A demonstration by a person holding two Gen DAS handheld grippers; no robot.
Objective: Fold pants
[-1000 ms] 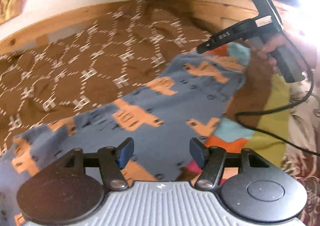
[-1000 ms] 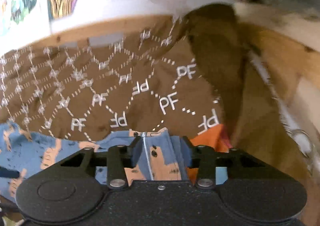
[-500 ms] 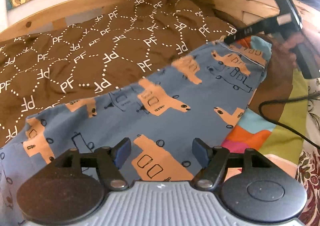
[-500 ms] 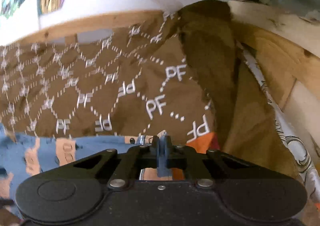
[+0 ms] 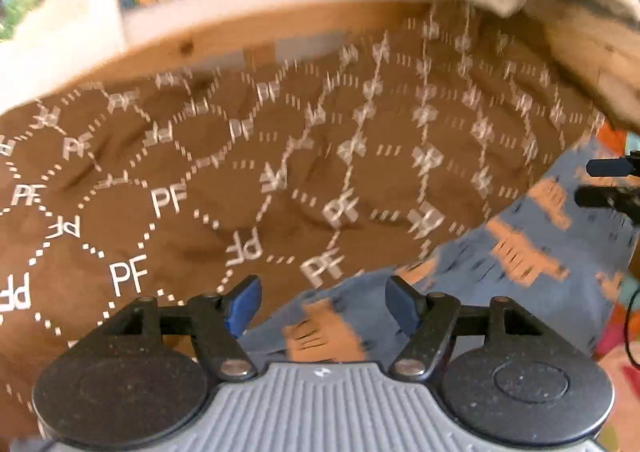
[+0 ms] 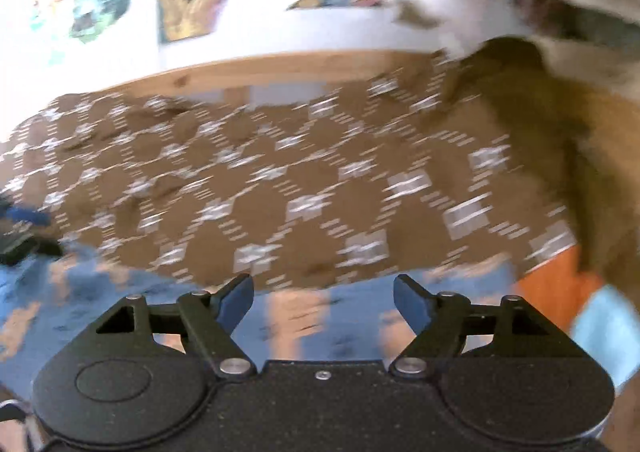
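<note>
Right wrist view: right gripper (image 6: 324, 298) jaws are opening, pads clear of the blue pants (image 6: 304, 324); left gripper (image 5: 322, 302) gapes wide above them, gripping nothing.

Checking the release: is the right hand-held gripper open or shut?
Opening: right hand-held gripper has its pads apart, gripping nothing, with the pants beneath.

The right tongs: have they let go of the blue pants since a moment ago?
Yes. The right tongs are opening, nothing pinched; the pants lie below them, near the brown blanket.
</note>
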